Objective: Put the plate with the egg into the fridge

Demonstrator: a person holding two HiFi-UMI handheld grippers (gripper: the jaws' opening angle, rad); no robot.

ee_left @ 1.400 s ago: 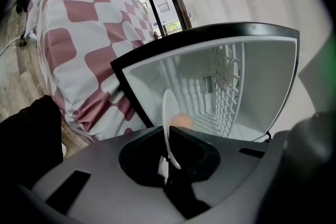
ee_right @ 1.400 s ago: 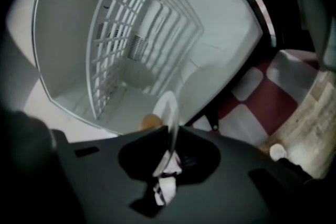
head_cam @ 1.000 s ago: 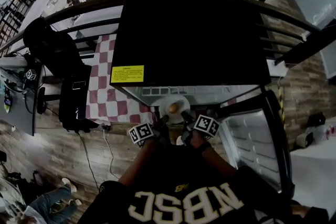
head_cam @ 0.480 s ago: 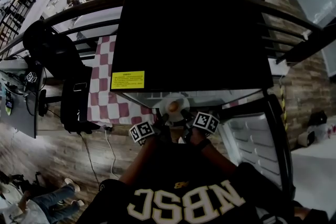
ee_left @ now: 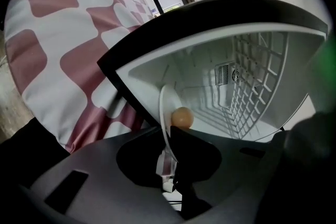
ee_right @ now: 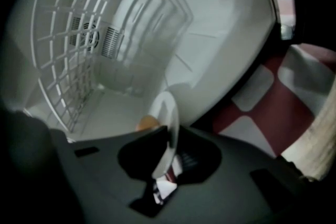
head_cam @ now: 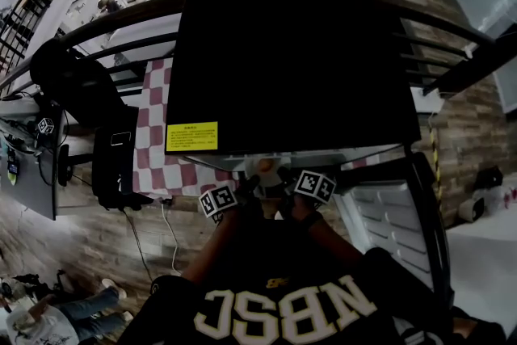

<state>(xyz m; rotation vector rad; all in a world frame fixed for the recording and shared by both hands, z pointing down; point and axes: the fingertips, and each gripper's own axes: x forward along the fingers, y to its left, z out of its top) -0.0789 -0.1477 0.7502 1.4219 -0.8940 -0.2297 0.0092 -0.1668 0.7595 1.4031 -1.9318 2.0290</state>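
Plate [head_cam: 260, 164] with the egg [head_cam: 265, 166]: held right at the mouth of the open fridge [head_cam: 291, 61], just past its front edge and not yet set down; pinched by the near rim from two sides, left tool [head_cam: 247, 185] clamped on one part of the rim, right tool [head_cam: 283, 182] clamped on another just beside it; up close, left tool [ee_left: 169, 147] closed on the white rim with the egg [ee_left: 182, 117] just beyond the pads; right tool [ee_right: 167, 152] likewise closed on the plate [ee_right: 169, 123], egg partly hidden behind a jaw.

To do this step well: carry both tools forward together at one pace, so the plate neither twists nor tips; keep it level, the egg being loose and likely to roll at any tilt or jolt; pass under the wire shelf [ee_left: 257, 76]; lower until the base lies flat on the white floor; only then ease both grips and draw straight back, clear of the door [head_cam: 388, 214].

Pose: both hands close together before the chest, forearms converging; marker cubes [head_cam: 216, 203] side by side; tools pointing forward and somewhat downward into the opening, apparently rolled so the jaws bite above and below the rim.
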